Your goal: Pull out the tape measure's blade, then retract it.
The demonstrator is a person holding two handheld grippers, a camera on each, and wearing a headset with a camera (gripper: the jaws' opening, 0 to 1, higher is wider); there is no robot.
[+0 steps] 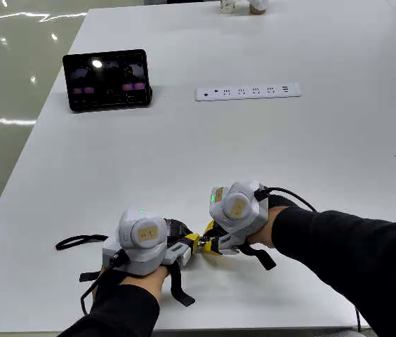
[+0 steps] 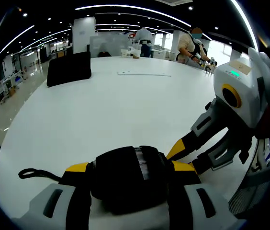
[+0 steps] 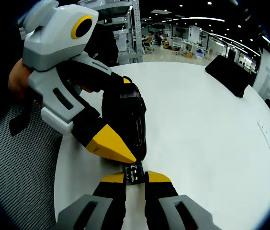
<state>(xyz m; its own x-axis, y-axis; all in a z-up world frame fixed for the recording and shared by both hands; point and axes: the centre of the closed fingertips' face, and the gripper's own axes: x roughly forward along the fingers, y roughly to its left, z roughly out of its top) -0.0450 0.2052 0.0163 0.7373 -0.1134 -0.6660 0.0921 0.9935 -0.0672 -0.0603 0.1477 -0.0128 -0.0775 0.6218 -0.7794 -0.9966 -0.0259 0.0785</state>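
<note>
The black tape measure lies on the white table, and my left gripper is shut on its case, one yellow-tipped finger on each side. In the right gripper view the same case sits just ahead, with a short piece of blade sticking out toward me. My right gripper is shut on that blade end. From the head view, the left gripper and the right gripper meet near the table's front edge, the tape measure mostly hidden between them.
A black tablet stands at the back left and a white power strip lies behind the middle. A black wrist strap trails left of the left gripper. People work at distant benches.
</note>
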